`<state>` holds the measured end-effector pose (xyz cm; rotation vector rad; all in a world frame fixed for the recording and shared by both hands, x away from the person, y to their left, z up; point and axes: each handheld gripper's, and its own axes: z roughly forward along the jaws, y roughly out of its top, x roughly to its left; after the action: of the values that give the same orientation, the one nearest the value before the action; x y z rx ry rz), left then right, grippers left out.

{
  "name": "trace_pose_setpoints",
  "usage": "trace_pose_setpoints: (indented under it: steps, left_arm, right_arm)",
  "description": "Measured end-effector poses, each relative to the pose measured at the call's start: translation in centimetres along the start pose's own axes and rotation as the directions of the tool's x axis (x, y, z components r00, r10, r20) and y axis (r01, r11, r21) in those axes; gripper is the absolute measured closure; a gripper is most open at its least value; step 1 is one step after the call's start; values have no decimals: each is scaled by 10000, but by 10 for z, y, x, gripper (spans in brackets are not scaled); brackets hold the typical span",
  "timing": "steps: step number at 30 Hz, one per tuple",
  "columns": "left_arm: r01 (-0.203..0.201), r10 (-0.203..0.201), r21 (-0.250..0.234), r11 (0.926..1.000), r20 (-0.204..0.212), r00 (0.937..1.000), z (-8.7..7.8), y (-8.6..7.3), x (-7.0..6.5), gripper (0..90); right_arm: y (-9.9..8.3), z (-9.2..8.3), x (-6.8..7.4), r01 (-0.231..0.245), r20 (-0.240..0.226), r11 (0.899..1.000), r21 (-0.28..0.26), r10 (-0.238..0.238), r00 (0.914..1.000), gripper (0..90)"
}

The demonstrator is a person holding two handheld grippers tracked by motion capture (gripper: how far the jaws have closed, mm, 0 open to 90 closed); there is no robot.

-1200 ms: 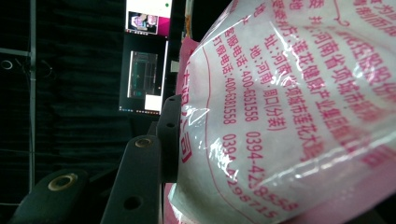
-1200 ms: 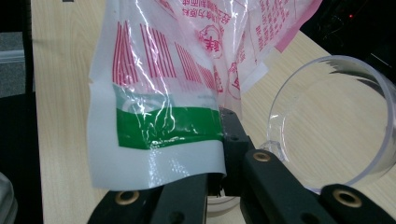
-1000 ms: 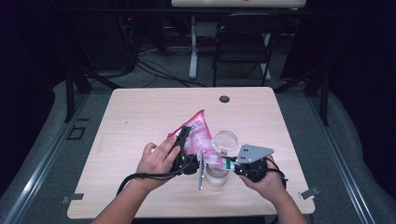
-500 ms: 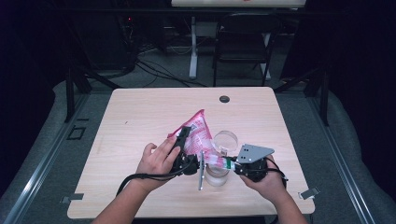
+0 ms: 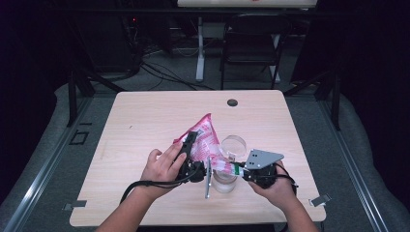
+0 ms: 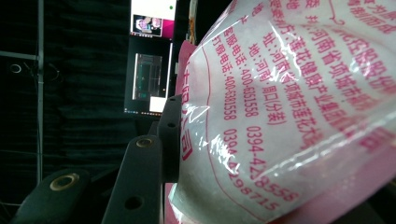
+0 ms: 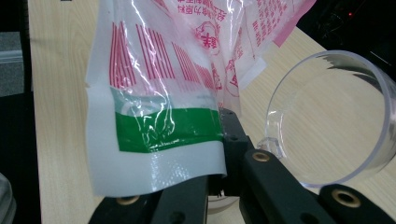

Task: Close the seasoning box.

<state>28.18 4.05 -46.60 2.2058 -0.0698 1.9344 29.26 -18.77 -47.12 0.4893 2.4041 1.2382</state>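
Pink-printed plastic bag [image 5: 205, 140] hangs tilted above the counter [image 5: 145, 121], held between both claws, its lower end over a clear glass cup [image 5: 232, 150] that stands on the counter just beside the right claw. Left claw [image 5: 189, 145] grips the bag's bulging middle, jaws partly closed around it, bag surface pressing against the inner jaw in the left gripper view [image 6: 289, 107]. Right claw [image 5: 237, 169] is clenched tight on the bag's sealed white-and-green edge [image 7: 159, 140].
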Motion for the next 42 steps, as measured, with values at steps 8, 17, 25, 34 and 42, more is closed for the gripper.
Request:
trace_pose_setpoints:
  steps: [8, 17, 25, 34, 42]
  left_arm:
    - [-25, 25, -20, 10000, -12, 10000, -1, 1, 1, 644]
    - [-46, 46, -52, 10000, -54, 10000, -1, 1, 1, 645]
    - [-68, 68, -69, 10000, -61, 10000, -2, 1, 1, 646]
    - [-69, 69, -76, 9999, -71, 10000, -2, 1, 1, 646]
    - [-58, 57, -83, 9999, -75, 10000, -2, 2, 1, 646]
  right_arm:
    - [0, 0, 0, -25, 16, 10000, 15, 25, 10000, 900]
    - [0, 0, 0, -47, 38, 10000, -4, 47, 10000, 900]
    - [0, -1, -1, -29, 24, 10000, 37, 29, 10000, 900]
    - [-1, -1, -1, -63, 67, 10000, -19, 63, 10000, 900]
    - [-1, -1, -1, -78, 93, 10000, -17, 78, 9999, 900]
